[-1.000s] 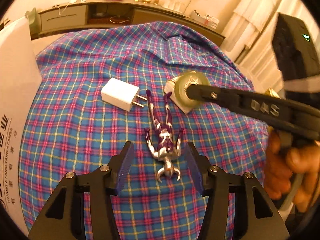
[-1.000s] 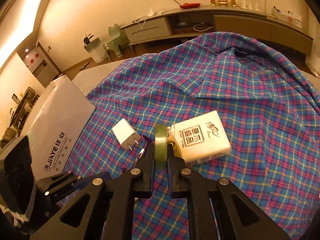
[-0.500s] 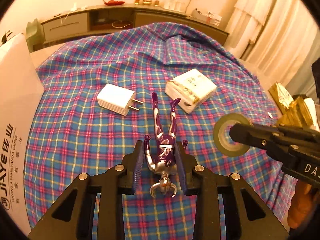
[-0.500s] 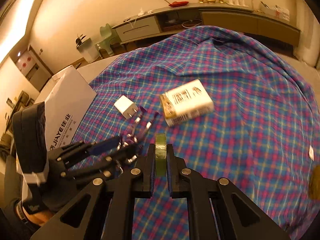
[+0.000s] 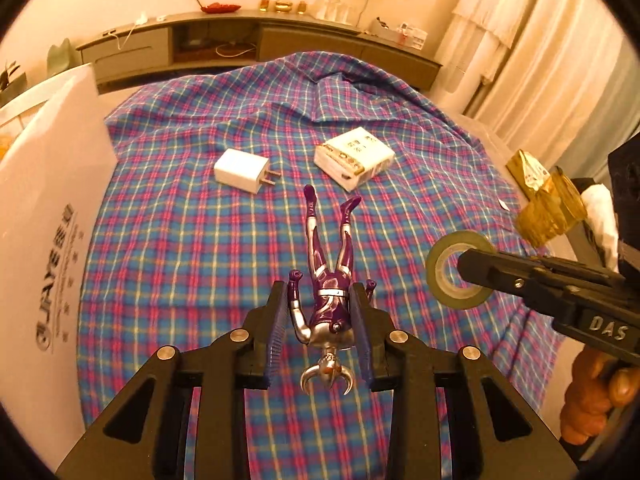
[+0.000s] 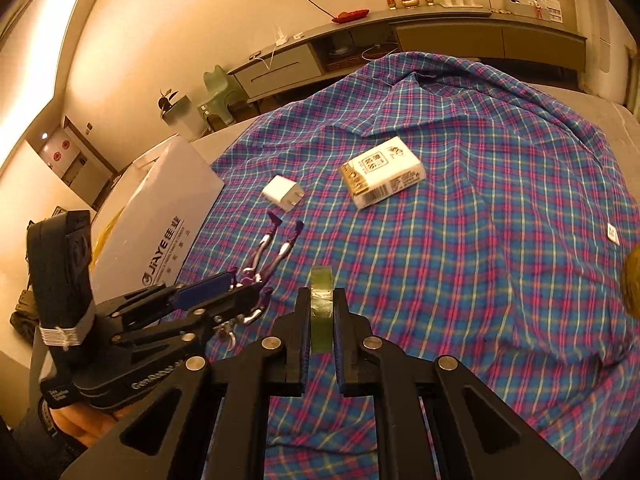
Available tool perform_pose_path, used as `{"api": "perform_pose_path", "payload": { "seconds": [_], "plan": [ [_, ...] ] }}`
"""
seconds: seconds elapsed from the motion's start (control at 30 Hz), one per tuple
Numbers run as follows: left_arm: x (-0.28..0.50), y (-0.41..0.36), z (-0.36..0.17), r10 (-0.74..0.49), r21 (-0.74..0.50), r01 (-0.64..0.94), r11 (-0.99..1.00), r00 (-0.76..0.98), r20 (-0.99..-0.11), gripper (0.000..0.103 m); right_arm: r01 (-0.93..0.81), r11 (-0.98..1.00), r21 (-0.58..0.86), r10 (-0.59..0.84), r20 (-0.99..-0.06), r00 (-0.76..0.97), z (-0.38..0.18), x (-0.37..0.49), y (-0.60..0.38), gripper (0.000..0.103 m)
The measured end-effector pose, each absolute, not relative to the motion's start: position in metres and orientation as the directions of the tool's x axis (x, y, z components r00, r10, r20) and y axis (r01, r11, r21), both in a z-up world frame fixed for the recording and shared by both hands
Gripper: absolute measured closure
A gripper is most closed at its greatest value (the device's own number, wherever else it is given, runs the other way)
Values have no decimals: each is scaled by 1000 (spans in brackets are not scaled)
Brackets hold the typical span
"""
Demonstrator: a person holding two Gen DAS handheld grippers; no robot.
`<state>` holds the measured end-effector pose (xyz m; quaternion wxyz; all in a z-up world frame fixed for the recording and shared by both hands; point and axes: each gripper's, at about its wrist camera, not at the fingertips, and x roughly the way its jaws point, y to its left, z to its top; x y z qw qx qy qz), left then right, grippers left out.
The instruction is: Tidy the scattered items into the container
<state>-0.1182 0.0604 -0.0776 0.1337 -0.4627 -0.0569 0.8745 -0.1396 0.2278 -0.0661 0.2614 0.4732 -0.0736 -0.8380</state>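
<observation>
My left gripper (image 5: 320,320) is shut on a purple and silver toy figure (image 5: 330,280), gripping its torso with the legs pointing away; it also shows in the right wrist view (image 6: 264,264). My right gripper (image 6: 321,312) is shut on a roll of clear tape (image 6: 322,304), held upright above the cloth; the roll also shows in the left wrist view (image 5: 456,276). A white charger plug (image 5: 244,170) and a white tissue pack (image 5: 354,156) lie on the plaid cloth (image 5: 180,240). A white box (image 5: 44,216) stands at the left.
Amber glass items (image 5: 548,204) sit at the right edge of the table. A small white tag (image 6: 613,232) lies on the cloth at the right. A low cabinet (image 5: 248,40) runs along the far wall.
My left gripper has closed on the toy figure and lifted it. My right gripper has carried the tape roll away from the tissue pack, back and to the right.
</observation>
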Motion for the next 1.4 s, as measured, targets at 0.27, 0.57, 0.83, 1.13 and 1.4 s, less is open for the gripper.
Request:
{"api": "perform_pose_path", "payload": {
  "seconds": [0.27, 0.57, 0.83, 1.13, 1.4],
  "plan": [
    [-87, 50, -62, 324, -244, -216, -946, -538, -778, 71, 373, -871, 321, -471, -761, -445, -75, -97, 213, 92],
    [-61, 41, -42, 365, -262, -258, -930, -565, -740, 71, 364, -879, 307, -456, -763, -459, -78, -62, 206, 92],
    [-42, 16, -21, 395, -291, -267, -919, -611, -686, 71, 394, -874, 284, -459, -748, -479, -56, -40, 188, 92],
    [-28, -33, -1, 401, -341, -228, -912, -671, -624, 71, 473, -844, 252, -490, -721, -490, -24, -19, 144, 92],
    [-22, -68, 14, 370, -342, -195, -919, -725, -581, 71, 518, -826, 223, -502, -709, -495, -4, -10, 112, 92]
  ]
}}
